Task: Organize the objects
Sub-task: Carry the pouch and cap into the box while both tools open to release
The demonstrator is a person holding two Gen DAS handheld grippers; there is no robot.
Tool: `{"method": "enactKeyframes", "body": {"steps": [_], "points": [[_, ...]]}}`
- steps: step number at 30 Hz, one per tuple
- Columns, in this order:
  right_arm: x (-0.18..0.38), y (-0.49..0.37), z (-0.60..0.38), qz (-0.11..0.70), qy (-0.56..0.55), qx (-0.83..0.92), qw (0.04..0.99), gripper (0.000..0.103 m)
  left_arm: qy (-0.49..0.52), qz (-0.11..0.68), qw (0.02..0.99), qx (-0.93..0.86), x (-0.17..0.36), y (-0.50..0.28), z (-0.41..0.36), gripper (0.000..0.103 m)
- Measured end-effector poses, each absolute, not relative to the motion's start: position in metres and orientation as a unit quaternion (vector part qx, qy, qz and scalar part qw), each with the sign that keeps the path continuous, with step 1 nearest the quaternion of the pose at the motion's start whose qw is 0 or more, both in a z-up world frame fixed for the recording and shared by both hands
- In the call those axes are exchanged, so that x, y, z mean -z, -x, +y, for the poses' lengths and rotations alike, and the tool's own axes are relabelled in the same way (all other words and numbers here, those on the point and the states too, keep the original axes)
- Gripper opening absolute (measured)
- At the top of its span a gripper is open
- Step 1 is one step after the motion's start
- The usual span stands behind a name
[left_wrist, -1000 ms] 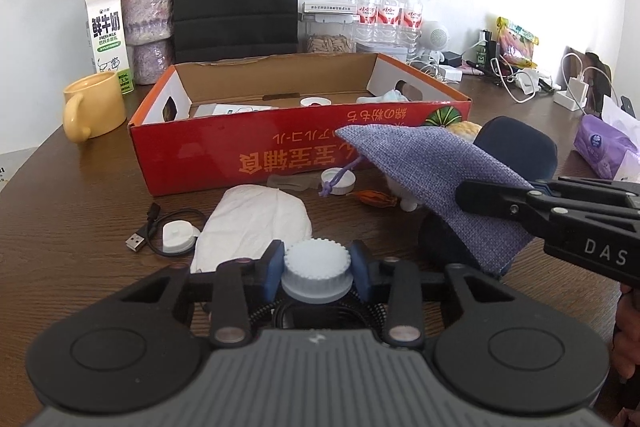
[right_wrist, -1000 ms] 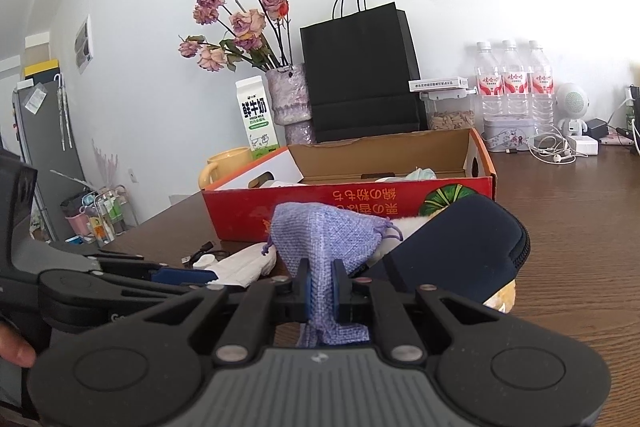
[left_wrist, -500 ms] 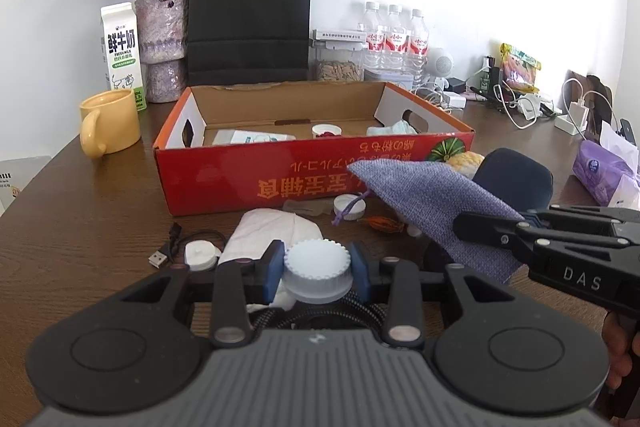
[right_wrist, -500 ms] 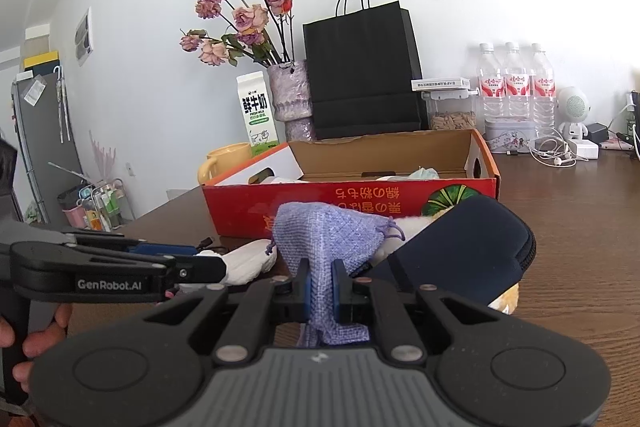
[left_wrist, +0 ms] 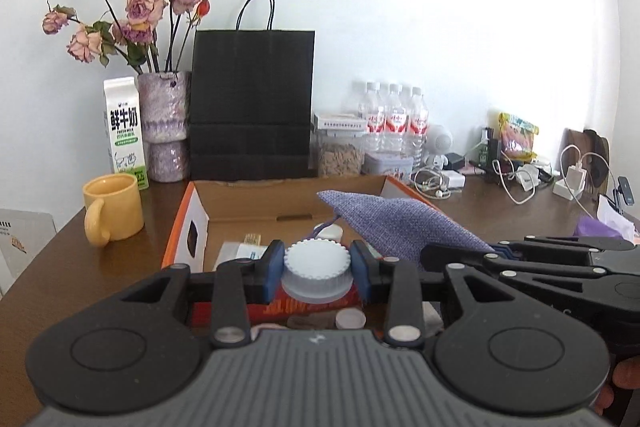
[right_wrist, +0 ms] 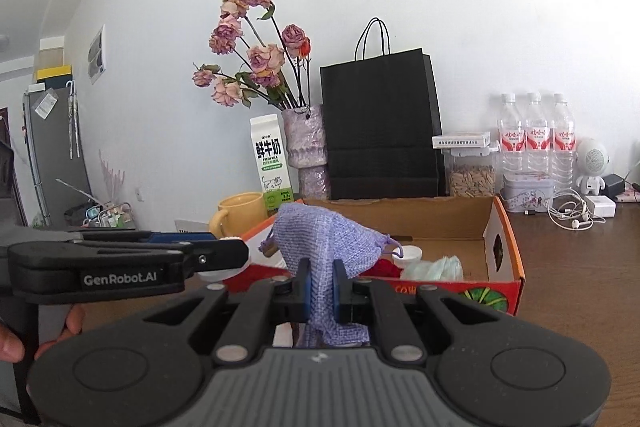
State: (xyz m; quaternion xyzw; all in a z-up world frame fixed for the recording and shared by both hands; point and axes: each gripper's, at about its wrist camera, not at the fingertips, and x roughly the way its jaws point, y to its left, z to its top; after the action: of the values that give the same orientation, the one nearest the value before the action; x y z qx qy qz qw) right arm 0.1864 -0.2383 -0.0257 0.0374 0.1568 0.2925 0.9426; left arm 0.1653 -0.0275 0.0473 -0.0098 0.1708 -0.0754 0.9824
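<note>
Together we hold both grippers up over the red cardboard box (left_wrist: 188, 223) that sits on the brown counter (left_wrist: 72, 267). Our left gripper (left_wrist: 317, 273) has its fingers (left_wrist: 273, 269) closed against the two sides of a white ribbed cap (left_wrist: 316, 267), which hangs in the air in front of the box's near wall. Our right gripper (right_wrist: 319, 289) has its fingers (right_wrist: 304, 287) pinched nearly together on a purple cloth pouch (right_wrist: 324, 239); the pouch bunches above the grip and a short tail of it droops below. Seen from the left wrist, the pouch stretches out over the right part of the box. Inside the box we see a small white lid (right_wrist: 408, 254), a crumpled pale tissue (right_wrist: 434, 267) and something red (right_wrist: 386, 269) that we cannot make out. Behind the box stand a black paper bag (left_wrist: 252, 107), a milk carton (left_wrist: 125, 133), a vase of dried roses (left_wrist: 164, 123) and a row of water bottles (left_wrist: 394, 123). A yellow mug (left_wrist: 114, 213) stands to the left of the box, apart from it. Cables and chargers (left_wrist: 520, 179) lie at the far right of the counter.
</note>
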Motion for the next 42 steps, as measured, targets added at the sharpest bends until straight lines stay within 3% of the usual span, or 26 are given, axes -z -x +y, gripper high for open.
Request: {"method": "enactKeyframes", "body": {"steps": [13, 34, 35, 36, 37, 38, 39, 40, 41, 42], "points": [[-0.015, -0.269, -0.227, 0.177, -0.024, -0.265, 0.948, 0.008, 0.018, 0.137, 0.989, 0.055, -0.081, -0.231, -0.026, 0.037], [-0.008, -0.391, -0.210, 0.322, -0.012, -0.215, 0.922, 0.009, 0.009, 0.200, 0.979, 0.039, -0.079, -0.328, -0.030, 0.037], [-0.006, -0.393, -0.208, 0.327, -0.010, -0.212, 0.921, 0.010, 0.014, 0.207, 0.977, 0.038, -0.076, -0.332, -0.029, 0.037], [-0.004, -0.395, -0.207, 0.331, -0.006, -0.207, 0.921, 0.017, 0.016, 0.217, 0.975, 0.036, -0.073, -0.336, -0.029, 0.037], [-0.002, -0.396, -0.206, 0.335, -0.003, -0.199, 0.921, 0.025, 0.018, 0.226, 0.973, 0.034, -0.070, -0.339, -0.027, 0.043], [0.000, -0.397, -0.206, 0.337, 0.001, -0.190, 0.922, 0.031, 0.023, 0.233, 0.972, 0.032, -0.067, -0.342, -0.025, 0.060], [0.001, -0.397, -0.206, 0.339, 0.004, -0.187, 0.922, 0.045, 0.028, 0.235, 0.971, 0.030, -0.064, -0.342, -0.022, 0.071], [0.003, -0.397, -0.207, 0.339, 0.005, -0.183, 0.923, 0.056, 0.031, 0.234, 0.972, 0.024, -0.062, -0.342, -0.020, 0.091], [0.004, -0.396, -0.208, 0.339, 0.010, -0.176, 0.924, 0.060, 0.032, 0.230, 0.973, 0.013, -0.061, -0.341, -0.018, 0.102], [0.004, -0.395, -0.209, 0.338, 0.013, -0.172, 0.925, 0.070, 0.033, 0.226, 0.973, 0.005, -0.061, -0.339, -0.015, 0.103]]}}
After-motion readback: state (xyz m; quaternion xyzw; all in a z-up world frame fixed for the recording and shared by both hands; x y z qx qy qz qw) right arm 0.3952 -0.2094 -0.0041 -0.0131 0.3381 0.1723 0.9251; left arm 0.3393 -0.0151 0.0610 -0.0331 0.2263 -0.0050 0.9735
